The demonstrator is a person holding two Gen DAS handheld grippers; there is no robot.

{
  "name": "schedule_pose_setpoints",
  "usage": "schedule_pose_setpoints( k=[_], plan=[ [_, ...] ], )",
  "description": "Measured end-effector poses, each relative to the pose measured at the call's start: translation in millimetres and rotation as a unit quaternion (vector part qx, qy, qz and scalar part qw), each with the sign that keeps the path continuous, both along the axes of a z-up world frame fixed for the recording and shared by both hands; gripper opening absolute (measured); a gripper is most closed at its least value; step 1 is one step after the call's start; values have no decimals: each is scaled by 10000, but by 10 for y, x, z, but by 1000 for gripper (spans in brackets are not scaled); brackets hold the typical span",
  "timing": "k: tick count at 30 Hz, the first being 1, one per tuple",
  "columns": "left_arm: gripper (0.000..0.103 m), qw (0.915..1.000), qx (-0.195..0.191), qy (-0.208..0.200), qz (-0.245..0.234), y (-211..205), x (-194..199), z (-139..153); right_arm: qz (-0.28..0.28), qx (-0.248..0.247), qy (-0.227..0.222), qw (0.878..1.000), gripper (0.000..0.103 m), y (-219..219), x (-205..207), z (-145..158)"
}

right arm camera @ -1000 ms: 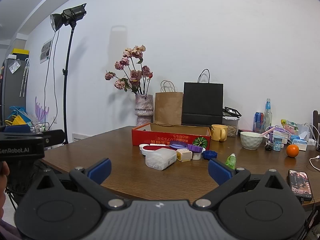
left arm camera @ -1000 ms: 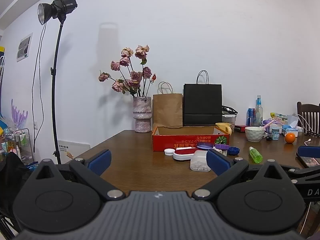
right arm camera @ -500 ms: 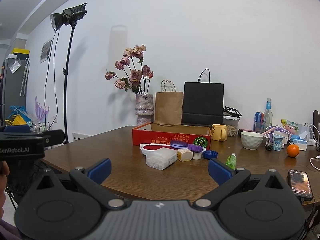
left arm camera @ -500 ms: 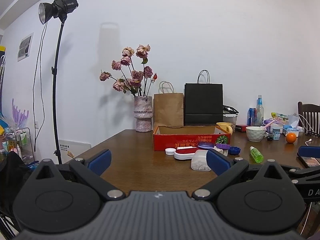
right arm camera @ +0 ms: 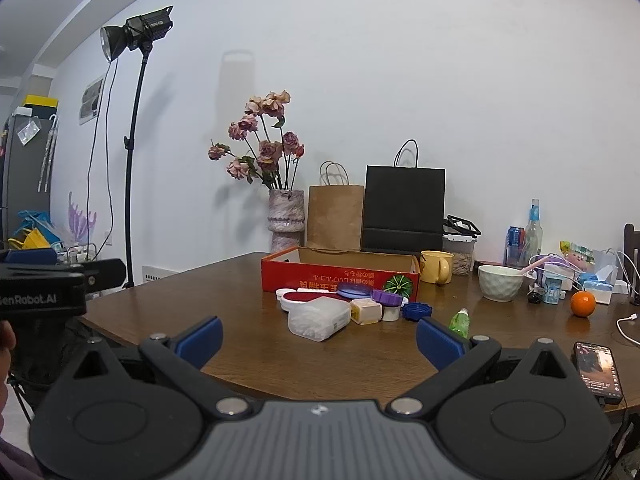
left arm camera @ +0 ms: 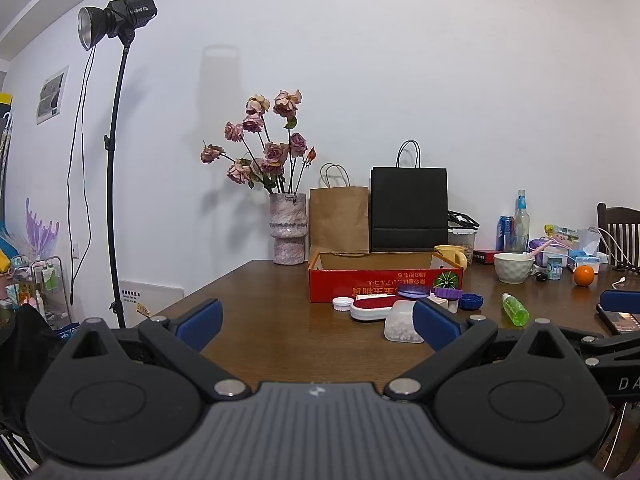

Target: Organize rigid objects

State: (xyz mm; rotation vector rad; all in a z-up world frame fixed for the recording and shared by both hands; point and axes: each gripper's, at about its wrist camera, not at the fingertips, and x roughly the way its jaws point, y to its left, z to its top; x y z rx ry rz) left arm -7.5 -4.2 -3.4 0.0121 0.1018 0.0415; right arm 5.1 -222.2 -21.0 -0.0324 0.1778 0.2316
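At twelve o'clock from both grippers, an open red box (right arm camera: 340,276) sits on the table (right arm camera: 248,344) with lids and small plastic containers (right arm camera: 318,318) scattered just before it, likely waiting to go in. The left gripper (left arm camera: 318,322) and right gripper (right arm camera: 320,334) hover short of the table, spread wide and empty, seemingly poised to choose a first piece.

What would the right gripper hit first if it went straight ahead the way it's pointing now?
Probably the clear plastic container, which lies on its side nearest the right gripper on the table. The open jaws frame it, though depth is uncertain.
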Motion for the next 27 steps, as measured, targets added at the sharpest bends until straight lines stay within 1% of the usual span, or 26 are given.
schedule_pose_setpoints(
  k=[10, 14, 18, 21, 25, 27],
  plan=[
    [103, 10000, 4, 5, -8, -13, 17, 11, -24, -2, 11, 10000, 103, -5, 0, 20],
    [103, 9999, -34, 133, -48, -8, 77, 22, -24, 25, 45, 10000, 103, -15, 10, 18],
    [103, 9999, -22, 87, -88, -12, 90, 24, -65, 40, 46, 10000, 103, -30, 37, 14],
    [103, 9996, -122, 209, -126, 39, 161, -5, -139, -4, 26, 9999, 103, -26, 86, -14],
    [103, 9997, -77, 225, -21, 24, 271, -32, -219, -139, -63, 9996, 103, -27, 199, -56],
    [103, 9998, -54, 165, 15, 4, 337, -38, -244, -182, -115, 9995, 103, -38, 280, -73]
  ],
)
